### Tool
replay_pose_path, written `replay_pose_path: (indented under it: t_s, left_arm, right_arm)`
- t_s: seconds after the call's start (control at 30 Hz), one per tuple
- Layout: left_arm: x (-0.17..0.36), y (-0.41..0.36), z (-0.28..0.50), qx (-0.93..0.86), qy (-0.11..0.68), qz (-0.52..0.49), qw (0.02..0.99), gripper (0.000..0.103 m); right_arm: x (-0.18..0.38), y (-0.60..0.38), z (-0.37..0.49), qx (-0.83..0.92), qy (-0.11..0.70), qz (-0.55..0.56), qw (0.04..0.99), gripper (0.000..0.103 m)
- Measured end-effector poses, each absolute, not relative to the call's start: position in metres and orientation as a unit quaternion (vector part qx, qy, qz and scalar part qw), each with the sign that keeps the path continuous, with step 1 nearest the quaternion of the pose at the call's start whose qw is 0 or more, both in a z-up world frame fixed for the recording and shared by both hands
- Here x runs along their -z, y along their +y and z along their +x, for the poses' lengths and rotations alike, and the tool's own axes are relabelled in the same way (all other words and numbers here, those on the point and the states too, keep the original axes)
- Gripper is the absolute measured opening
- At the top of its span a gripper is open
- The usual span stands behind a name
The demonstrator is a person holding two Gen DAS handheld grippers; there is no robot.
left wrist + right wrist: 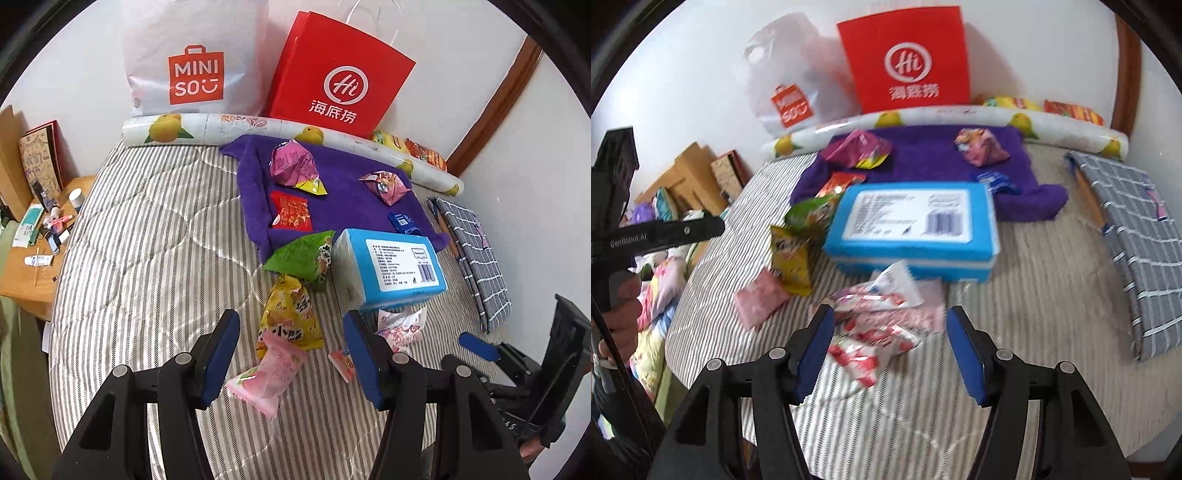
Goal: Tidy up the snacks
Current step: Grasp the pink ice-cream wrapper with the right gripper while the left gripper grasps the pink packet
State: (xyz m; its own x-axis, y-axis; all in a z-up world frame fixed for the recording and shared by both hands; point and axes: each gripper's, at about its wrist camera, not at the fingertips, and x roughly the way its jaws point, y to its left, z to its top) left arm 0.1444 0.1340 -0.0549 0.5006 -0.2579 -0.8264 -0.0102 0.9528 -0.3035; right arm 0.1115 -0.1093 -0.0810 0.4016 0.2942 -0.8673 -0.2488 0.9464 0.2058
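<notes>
Snack packets lie on a striped bed. In the left wrist view a pink packet (267, 376), a yellow packet (290, 317) and a green packet (303, 258) lie in a line ahead. My left gripper (291, 354) is open, its jaws either side of the pink packet, not gripping it. A purple towel (340, 184) holds two pink pouches (293, 164), a red packet (290, 214) and a small blue one (404, 221). My right gripper (890, 347) is open above a red-and-white packet (875, 332) lying in front of a blue tissue pack (912, 229).
A red paper bag (340, 77) and a white Miniso bag (195, 62) lean on the back wall behind a lemon-print roll (258, 125). A grey checked cloth (1134, 236) lies at the right. A cluttered wooden table (33, 251) stands left of the bed.
</notes>
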Motion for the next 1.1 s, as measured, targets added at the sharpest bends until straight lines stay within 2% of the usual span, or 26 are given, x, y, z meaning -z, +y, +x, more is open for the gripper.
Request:
replay_pose_path:
  t_s: [0.47, 0.7, 0.9, 1.1]
  left_arm:
    - [0.068, 0.158, 0.130, 0.082, 0.495, -0.151, 0.852, 0.056]
    - [0.075, 0.159, 0.132, 0.086, 0.501, -0.147, 0.848, 0.056]
    - [0.077, 0.155, 0.136, 0.093, 0.504, -0.145, 0.846, 0.056]
    - [0.077, 0.151, 0.139, 0.097, 0.506, -0.137, 0.846, 0.056]
  right_arm:
    - [0.122, -0.080, 0.128, -0.109, 0.586, 0.029, 0.802, 0.062]
    - [0.140, -0.071, 0.130, -0.088, 0.607, -0.015, 0.790, 0.062]
    - [0.142, -0.084, 0.121, -0.078, 0.612, -0.043, 0.786, 0.062]
    - [0.134, -0.088, 0.112, -0.110, 0.601, -0.025, 0.791, 0.062]
